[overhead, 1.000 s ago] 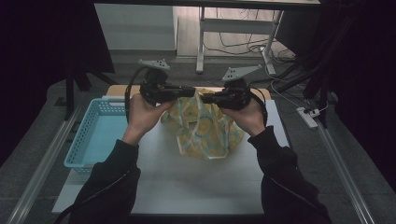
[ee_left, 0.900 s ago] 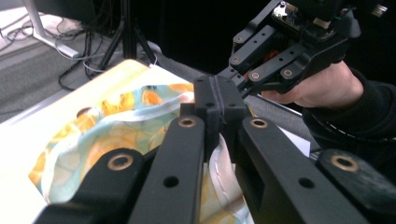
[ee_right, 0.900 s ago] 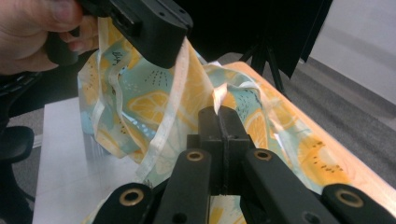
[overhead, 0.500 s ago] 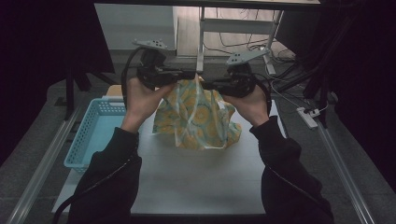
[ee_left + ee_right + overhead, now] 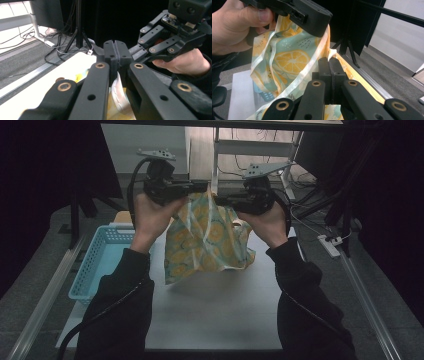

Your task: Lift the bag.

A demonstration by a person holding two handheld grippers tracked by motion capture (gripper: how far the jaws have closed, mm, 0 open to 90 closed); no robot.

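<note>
1. Keep both pinches firm: the left gripper (image 5: 202,185) and right gripper (image 5: 220,199) each have their jaws clamped on the top hem of the lemon-print cloth (image 5: 207,242).
2. The cloth hangs above the desk (image 5: 220,310), near its far edge; lift evenly.
3. Draw the hands apart so it spreads flat.

One patterned bag (image 5: 210,237), one blue basket (image 5: 97,265), two claws, one table (image 5: 220,305).

The cloth (image 5: 207,237) hangs over the bench (image 5: 215,310) between the left tongs (image 5: 202,185) and right tongs (image 5: 223,200), its lower edge on the bench, the basket (image 5: 95,265) to its left.
</note>
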